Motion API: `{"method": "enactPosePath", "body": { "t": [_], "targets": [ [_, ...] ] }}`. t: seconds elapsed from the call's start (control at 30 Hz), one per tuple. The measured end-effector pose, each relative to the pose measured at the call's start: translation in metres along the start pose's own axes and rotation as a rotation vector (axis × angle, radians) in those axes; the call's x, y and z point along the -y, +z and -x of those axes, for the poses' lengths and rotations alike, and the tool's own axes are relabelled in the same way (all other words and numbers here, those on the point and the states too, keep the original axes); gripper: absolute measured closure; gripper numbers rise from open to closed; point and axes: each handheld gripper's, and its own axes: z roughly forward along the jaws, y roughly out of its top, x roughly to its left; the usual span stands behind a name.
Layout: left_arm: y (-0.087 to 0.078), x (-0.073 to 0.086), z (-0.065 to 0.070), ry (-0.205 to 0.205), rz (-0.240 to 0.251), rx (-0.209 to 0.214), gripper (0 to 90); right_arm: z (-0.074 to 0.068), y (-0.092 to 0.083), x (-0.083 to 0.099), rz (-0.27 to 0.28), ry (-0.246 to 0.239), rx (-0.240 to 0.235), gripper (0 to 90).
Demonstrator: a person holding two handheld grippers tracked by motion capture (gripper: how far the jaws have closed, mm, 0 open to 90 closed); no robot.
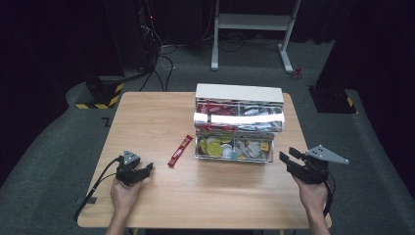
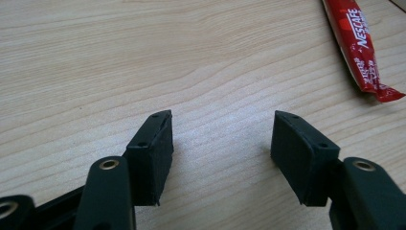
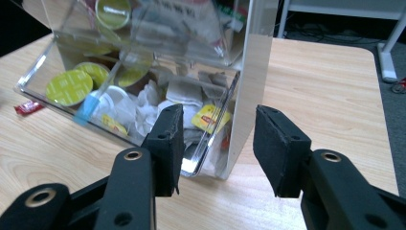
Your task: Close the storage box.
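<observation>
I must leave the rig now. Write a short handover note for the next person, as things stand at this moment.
Left hand-held gripper: open, holding nothing, low over the table.
Right hand-held gripper: open, holding nothing, at the right front corner of the clear organizer box.
Red Nescafe stick: lies flat on the table, left of the box, ahead of the left gripper.
Done: nothing grasped yet.
Left: probably pick up the stick and put it in the box.

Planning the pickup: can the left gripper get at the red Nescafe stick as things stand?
Probably yes. The left gripper is open over bare table, and the red Nescafe stick lies flat ahead to its right, apart from the clear organiser box, with nothing between.
</observation>
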Motion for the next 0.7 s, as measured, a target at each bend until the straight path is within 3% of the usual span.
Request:
{"method": "enactPosePath", "body": {
  "t": [0.7],
  "targets": [
    [0.000,0.000,0.000,0.000,0.000,0.000,40.3,-0.007,0.017,0.019,-0.010,-0.003,0.030,53.1]
  ]
}}
